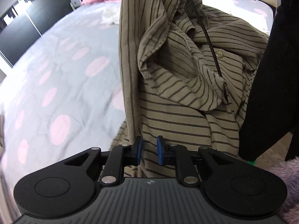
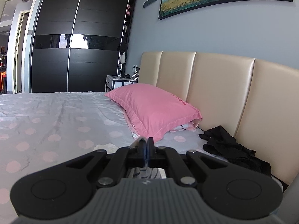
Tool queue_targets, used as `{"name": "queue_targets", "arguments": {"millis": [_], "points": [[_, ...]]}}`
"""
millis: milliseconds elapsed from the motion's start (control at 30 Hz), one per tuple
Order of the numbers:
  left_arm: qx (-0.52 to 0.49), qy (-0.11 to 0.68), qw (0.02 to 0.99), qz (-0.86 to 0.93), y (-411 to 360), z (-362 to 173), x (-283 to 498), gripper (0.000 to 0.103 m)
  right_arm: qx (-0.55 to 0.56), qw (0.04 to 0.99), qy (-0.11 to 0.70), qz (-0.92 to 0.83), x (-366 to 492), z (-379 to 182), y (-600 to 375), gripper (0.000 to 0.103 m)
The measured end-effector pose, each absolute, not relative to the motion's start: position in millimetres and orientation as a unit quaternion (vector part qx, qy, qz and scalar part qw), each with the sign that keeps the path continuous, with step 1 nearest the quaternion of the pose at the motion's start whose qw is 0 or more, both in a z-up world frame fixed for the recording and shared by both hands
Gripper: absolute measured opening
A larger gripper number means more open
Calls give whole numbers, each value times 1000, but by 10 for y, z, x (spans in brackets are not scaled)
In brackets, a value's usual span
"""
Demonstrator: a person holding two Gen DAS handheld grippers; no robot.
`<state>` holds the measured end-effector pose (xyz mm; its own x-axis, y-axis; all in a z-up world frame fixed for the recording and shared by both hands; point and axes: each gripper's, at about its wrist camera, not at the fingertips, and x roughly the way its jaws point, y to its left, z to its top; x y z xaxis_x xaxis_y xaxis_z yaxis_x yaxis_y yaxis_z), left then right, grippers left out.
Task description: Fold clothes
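A tan shirt with dark stripes (image 1: 168, 74) hangs bunched in the air in the left wrist view, its collar and a button showing at the right. My left gripper (image 1: 149, 150) is partly open right at the shirt's lower cloth, with its blue pads (image 1: 139, 149) either side of a fold. My right gripper (image 2: 146, 149) is shut on the shirt; a bit of striped cloth (image 2: 143, 173) shows under its closed jaws. It is raised over the bed and faces the headboard.
The bed (image 2: 56, 123) has a grey cover with pink dots. A pink pillow (image 2: 155, 110) lies by the beige headboard (image 2: 224, 97). Black clothes (image 2: 228, 145) lie at the right. A white garment (image 1: 110, 15) lies farther off. A dark wardrobe (image 2: 78, 43) stands behind.
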<state>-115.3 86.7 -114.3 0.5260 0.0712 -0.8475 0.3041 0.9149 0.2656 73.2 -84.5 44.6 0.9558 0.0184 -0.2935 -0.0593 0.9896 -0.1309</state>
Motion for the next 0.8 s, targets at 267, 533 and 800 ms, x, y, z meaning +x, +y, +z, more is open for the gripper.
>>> {"name": "queue_targets", "arguments": {"millis": [267, 533, 800], "points": [[187, 495, 847, -40, 975, -1214, -1166, 15, -72, 986, 147, 25, 677, 463, -820, 2], [231, 434, 871, -22, 883, -1014, -1362, 15, -74, 985, 153, 22, 675, 433, -817, 2], [229, 473, 850, -33, 830, -1258, -1250, 15, -75, 985, 155, 25, 655, 428, -792, 2]]}}
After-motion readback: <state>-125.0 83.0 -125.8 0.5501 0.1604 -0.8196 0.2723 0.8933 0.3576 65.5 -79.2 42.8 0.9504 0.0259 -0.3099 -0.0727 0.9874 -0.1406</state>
